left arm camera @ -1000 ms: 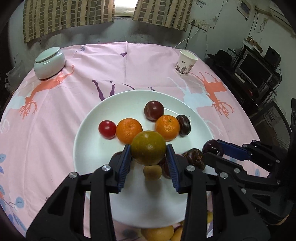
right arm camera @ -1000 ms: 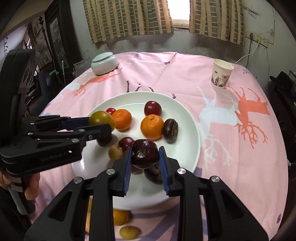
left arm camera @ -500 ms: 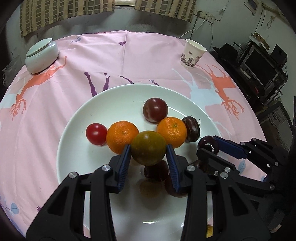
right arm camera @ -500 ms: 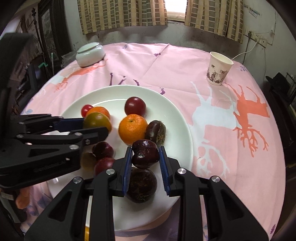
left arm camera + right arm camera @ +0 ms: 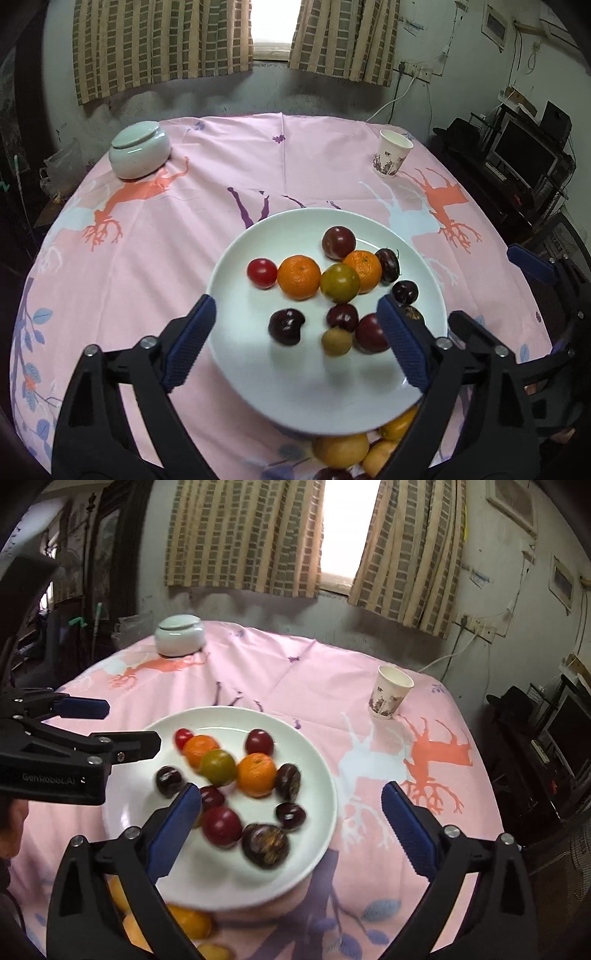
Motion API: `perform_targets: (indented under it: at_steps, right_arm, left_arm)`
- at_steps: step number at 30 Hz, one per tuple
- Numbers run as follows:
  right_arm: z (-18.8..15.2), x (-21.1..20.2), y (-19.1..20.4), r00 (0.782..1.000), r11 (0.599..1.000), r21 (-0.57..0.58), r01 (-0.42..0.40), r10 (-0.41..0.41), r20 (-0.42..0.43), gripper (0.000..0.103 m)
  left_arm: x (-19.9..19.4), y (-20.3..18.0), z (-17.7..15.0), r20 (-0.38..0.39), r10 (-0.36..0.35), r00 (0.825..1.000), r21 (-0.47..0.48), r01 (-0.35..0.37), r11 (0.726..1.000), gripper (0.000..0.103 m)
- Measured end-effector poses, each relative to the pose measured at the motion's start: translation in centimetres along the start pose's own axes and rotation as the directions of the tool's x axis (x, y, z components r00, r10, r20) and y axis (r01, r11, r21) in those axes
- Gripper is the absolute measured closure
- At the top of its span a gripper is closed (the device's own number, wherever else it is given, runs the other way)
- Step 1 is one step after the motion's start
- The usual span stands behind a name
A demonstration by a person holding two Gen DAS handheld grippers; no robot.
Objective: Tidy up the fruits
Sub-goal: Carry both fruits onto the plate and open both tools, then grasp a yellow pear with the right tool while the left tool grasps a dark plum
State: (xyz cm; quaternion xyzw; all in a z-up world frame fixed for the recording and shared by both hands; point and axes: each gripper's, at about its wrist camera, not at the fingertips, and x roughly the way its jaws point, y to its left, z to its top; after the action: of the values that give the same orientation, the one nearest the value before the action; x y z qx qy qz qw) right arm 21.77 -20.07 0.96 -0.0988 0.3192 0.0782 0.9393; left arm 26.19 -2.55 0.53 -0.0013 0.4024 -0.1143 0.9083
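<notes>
My left wrist view looks forward and down from near the plate. My right wrist view faces likewise from further right. Both share the plate, cup and lidded bowl.

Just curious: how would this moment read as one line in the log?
left gripper: open, empty | right gripper: open, empty | green-brown fruit: on plate | more fruit: off plate

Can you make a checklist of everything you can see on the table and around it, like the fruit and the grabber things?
Surface: round table under a pink tablecloth.
Job's things: white plate holding two oranges, a green-orange fruit, a red tomato and dark plums; more yellow-orange fruit lies off the plate at the near edge.
Clutter: lidded ceramic jar, paper cup.
Grippers: left gripper open, empty; right gripper open, empty.
Cables: white cord to a wall socket.
Surroundings: curtains, window, monitor.
</notes>
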Motion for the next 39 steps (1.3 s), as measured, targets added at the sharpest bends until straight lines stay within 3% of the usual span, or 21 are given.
perform_targets:
  at_steps: [4, 10, 13, 17, 19, 20, 22, 24, 26, 33, 35, 36, 39]
  right_arm:
    - [-3.3, -4.2, 1.4, 0.997, 0.997, 0.033, -0.072, 0.072, 0.006, 0.001]
    - [-9.6, -9.5, 4.7, 0.992, 0.987, 0.103, -0.123, 0.126, -0.019, 0.001]
    - [-12.2, -9.5, 5.2, 0.978, 0.961, 0.216, -0.174, 0.194, -0.074, 0.001]
    - [-13.6, -8.0, 4.8, 0.968, 0.947, 0.290, -0.136, 0.189, -0.164, 0.001]
    - [-13.7, -8.5, 4.4, 0.977, 0.943, 0.305, -0.129, 0.174, -0.126, 0.003]
    - [-13.6, -8.6, 4.2, 0.982, 0.944, 0.304, -0.129, 0.164, -0.094, 0.006]
    - [-13.1, -7.9, 3.6, 0.989, 0.955, 0.285, -0.086, 0.115, -0.089, 0.039]
    - [-12.9, -5.9, 3.1, 0.981, 0.952, 0.291, -0.094, 0.138, -0.136, 0.060]
    - [-13.2, -4.1, 2.9, 0.966, 0.941, 0.312, -0.128, 0.190, -0.177, 0.061]
    - [-12.4, -0.7, 3.2, 0.956, 0.942, 0.312, -0.122, 0.196, -0.219, 0.062]
    - [-12.4, 0.3, 3.2, 0.949, 0.942, 0.311, -0.126, 0.205, -0.237, 0.070]
    - [-12.4, 0.5, 3.2, 0.950, 0.944, 0.307, -0.120, 0.199, -0.239, 0.074]
    - [-12.1, -0.8, 3.3, 0.960, 0.947, 0.293, -0.131, 0.196, -0.202, 0.075]
  left_arm:
    - [-3.4, 1.3, -4.5, 0.039, 0.073, 0.997, -0.016, -0.073, 0.997, 0.004]
    - [-7.5, 3.0, -13.1, 0.060, 0.106, 0.993, -0.103, -0.099, 0.990, 0.004]
    - [-8.7, 3.1, -16.6, 0.059, 0.116, 0.992, -0.107, -0.109, 0.988, 0.004]
    - [-9.5, 3.0, -18.5, 0.051, 0.096, 0.994, -0.081, -0.092, 0.992, 0.004]
    - [-9.7, 3.1, -18.9, 0.048, 0.091, 0.995, -0.077, -0.088, 0.993, 0.004]
    - [-9.8, 3.2, -19.0, 0.049, 0.085, 0.995, -0.081, -0.081, 0.993, 0.004]
    - [-10.0, 3.2, -19.3, 0.049, 0.078, 0.996, -0.086, -0.073, 0.994, 0.004]
    - [-10.1, 3.2, -19.5, 0.048, 0.071, 0.996, -0.089, -0.066, 0.994, 0.004]
    - [-10.3, 3.0, -19.6, 0.049, 0.067, 0.997, -0.083, -0.063, 0.995, 0.004]
    - [-9.7, 2.7, -19.4, 0.029, 0.065, 0.997, -0.071, -0.062, 0.996, 0.004]
    - [-9.2, 2.6, -19.2, 0.015, 0.058, 0.998, -0.070, -0.057, 0.996, 0.004]
    - [-8.9, 2.6, -19.1, 0.008, 0.055, 0.998, -0.069, -0.055, 0.996, 0.004]
    - [-8.1, 2.5, -18.5, -0.009, 0.040, 0.999, -0.070, -0.040, 0.997, 0.004]
